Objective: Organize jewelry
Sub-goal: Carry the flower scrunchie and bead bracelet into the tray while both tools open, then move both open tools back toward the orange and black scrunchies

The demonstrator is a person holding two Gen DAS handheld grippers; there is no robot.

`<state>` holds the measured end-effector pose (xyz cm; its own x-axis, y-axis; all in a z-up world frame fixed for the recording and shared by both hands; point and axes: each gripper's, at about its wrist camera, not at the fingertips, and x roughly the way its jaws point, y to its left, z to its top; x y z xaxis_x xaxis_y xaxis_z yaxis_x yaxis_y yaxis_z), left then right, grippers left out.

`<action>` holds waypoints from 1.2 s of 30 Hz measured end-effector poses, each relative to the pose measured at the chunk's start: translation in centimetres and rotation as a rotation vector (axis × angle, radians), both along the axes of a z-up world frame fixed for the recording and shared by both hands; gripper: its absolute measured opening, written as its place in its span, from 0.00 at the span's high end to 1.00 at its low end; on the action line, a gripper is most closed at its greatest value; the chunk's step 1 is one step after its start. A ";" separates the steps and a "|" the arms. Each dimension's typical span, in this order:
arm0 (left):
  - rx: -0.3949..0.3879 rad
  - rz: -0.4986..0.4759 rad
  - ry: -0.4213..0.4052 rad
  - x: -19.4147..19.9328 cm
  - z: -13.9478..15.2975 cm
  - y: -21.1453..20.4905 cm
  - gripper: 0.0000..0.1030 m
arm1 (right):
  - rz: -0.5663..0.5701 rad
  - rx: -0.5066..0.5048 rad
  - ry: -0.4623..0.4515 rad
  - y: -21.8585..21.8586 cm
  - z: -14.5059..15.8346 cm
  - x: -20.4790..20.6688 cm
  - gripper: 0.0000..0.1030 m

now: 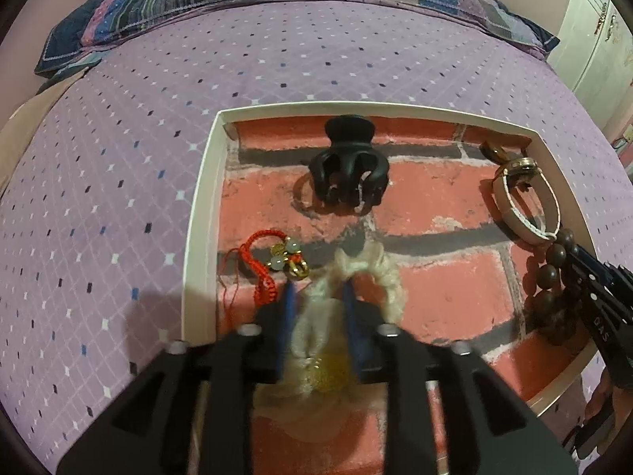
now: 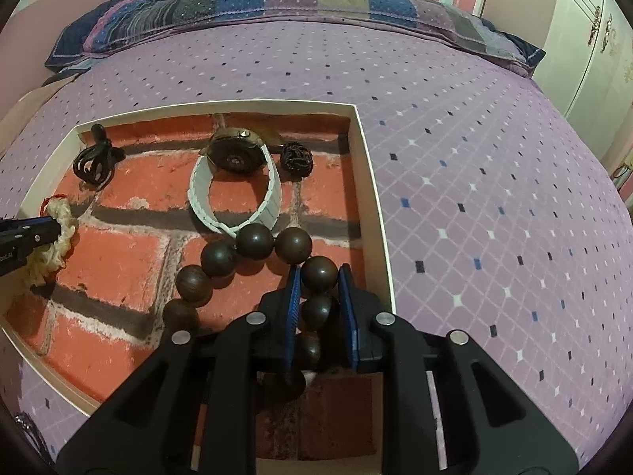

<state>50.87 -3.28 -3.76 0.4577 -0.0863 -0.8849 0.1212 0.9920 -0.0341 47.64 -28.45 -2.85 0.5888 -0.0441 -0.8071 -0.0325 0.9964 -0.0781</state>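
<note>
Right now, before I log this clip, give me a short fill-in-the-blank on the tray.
1. The right gripper straddles a bracelet of dark ____ beads.
2. The tray's lining is printed like red ____.
3. The watch has a ____ strap.
4. The hair claw is ____.

Missing: wooden; brick; white; black

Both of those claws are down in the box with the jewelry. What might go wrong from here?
The cream scrunchie sits fluffy between the left gripper's fingers and could snag and lift back out, maybe dragging the red cord charm beside it. The right gripper straddles the wooden beads, which overlap the white watch strap; pulling them could shift the watch.
</note>
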 end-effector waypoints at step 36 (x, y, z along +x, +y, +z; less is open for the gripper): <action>-0.010 0.063 -0.345 -26.9 9.0 11.1 0.11 | -0.054 0.117 -0.260 0.3 8.5 -24.7 0.04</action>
<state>23.97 7.82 5.26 0.7345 -0.0559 -0.6764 0.0655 0.9978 -0.0114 22.92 -28.14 5.67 0.7760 0.0030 -0.6308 0.0275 0.9989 0.0385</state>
